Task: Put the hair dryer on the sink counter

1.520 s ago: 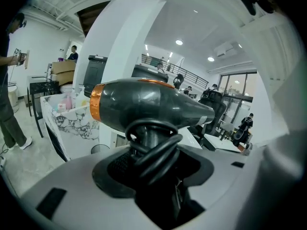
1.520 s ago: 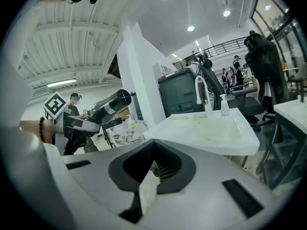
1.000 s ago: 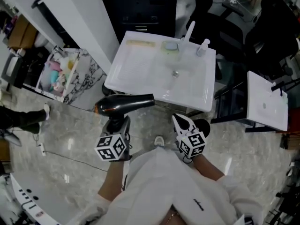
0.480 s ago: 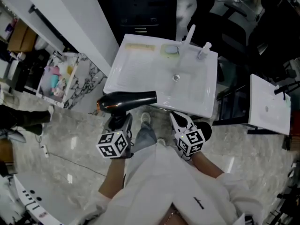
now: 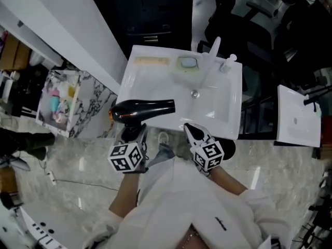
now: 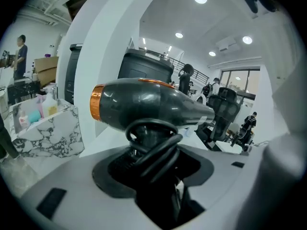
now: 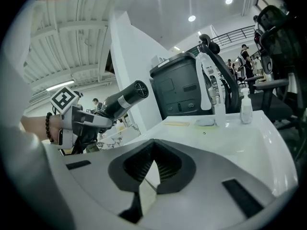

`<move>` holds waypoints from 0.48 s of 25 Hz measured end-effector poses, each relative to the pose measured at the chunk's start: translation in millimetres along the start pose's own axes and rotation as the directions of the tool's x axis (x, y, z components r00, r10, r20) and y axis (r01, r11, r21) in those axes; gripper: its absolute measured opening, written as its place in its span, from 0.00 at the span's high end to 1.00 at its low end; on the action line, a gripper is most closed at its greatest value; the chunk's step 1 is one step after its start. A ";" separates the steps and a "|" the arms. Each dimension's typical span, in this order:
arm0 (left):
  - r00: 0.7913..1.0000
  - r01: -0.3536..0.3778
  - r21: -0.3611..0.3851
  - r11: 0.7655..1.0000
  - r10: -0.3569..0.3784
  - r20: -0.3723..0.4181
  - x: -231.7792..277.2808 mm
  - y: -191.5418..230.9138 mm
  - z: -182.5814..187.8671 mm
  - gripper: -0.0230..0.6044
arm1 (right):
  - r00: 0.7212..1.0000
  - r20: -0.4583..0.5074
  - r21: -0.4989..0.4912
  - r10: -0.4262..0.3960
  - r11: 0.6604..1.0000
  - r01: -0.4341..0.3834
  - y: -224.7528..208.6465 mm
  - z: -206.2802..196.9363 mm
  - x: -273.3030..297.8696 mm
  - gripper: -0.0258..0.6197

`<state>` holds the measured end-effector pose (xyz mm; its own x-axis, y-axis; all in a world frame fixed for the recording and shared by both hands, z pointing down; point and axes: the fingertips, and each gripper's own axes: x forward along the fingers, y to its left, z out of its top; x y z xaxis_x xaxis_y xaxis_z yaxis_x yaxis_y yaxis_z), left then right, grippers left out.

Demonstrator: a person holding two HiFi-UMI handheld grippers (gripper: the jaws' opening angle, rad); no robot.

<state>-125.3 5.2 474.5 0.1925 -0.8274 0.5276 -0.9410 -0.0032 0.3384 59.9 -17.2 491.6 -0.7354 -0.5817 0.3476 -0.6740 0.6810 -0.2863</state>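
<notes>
I'm mid-carry. My left gripper pinches the hair dryer by its cord-wrapped handle, body level, nozzle pointing right, above the sink counter's front-left corner. Next, I judge, it needs lowering onto the flat left side, then releasing. My right gripper hovers at the front edge, tongs pressed together, empty.

Head view looks steeply down; right gripper view shares the sink.

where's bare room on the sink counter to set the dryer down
The left side of the sink counter is bare, between the yellow strip at the back and the front edge near the hair dryer. The back right is crowded: soap dish, faucet, bottle.
</notes>
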 end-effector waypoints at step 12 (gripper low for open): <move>0.994 0.057 0.022 0.998 -0.055 -0.099 101.1 62.4 46.0 0.55 | 0.997 -0.030 0.026 -0.069 0.997 0.070 -20.4 34.4 108.7 0.93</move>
<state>-177.4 -104.5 513.2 0.2707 -0.7661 0.5830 -0.9343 -0.0632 0.3508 -8.7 -109.6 504.5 -0.6849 -0.6137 0.3927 -0.7251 0.6271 -0.2845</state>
